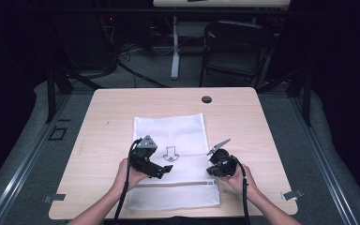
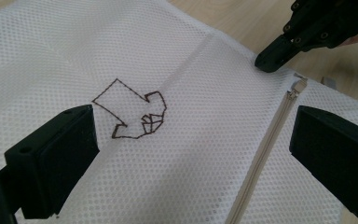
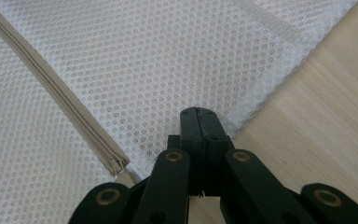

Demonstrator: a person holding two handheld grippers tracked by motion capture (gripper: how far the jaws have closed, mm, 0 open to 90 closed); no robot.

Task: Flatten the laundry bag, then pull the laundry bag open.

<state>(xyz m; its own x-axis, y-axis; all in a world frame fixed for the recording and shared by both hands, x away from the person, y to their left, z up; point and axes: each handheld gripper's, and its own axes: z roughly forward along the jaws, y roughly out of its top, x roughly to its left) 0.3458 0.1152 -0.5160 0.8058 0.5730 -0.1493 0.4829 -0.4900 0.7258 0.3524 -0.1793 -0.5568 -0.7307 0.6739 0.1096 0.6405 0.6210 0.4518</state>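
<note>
The white mesh laundry bag (image 1: 171,159), soft perforated fabric with a stitched brown arrow (image 2: 133,112) and a cream zipper (image 3: 60,100), lies flat near the front of the pale wooden desk (image 1: 243,112). The right hand-held gripper (image 3: 199,116) has its jaws shut, seemingly pinching the bag's edge beside the zipper's end. The left hand-held gripper (image 2: 191,140) hovers wide open and empty over the mesh; it should probably press the limp fabric taut so the zipper runs without bunching.

White mesh bag (image 2: 205,154) with stitched arrow (image 2: 130,112), zipper (image 2: 265,149), left hand-held gripper (image 2: 191,154) spread wide above it
</note>
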